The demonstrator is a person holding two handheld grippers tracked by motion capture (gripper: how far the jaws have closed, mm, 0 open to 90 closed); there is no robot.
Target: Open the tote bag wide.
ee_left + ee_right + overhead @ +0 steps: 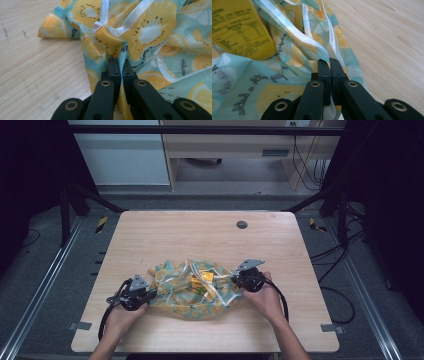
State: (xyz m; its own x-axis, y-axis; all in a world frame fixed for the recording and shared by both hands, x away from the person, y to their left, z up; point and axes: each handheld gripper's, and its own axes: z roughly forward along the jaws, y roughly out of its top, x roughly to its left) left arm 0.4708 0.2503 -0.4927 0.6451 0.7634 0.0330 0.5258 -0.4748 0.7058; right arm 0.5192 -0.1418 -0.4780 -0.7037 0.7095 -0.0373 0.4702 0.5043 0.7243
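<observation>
A crumpled fabric bag (192, 292) printed with yellow citrus slices on pale blue lies near the front of the wooden table (200, 232). A yellow box (201, 280) sits in its folds and shows up close (239, 27) in the right gripper view. At the bag's left end my left gripper (150, 294) is shut on the cloth (140, 32), which is pinched between the black jaws. On the bag's right end my right gripper (235, 279) is shut on a fold of fabric (294, 62) beside a white strap (287, 27).
A small round grey cap (242, 224) is set into the far part of the table. Beyond the far edge stand a wooden desk (225, 145) and hanging cables (307, 165). Metal rails (35, 295) run along the floor on both sides.
</observation>
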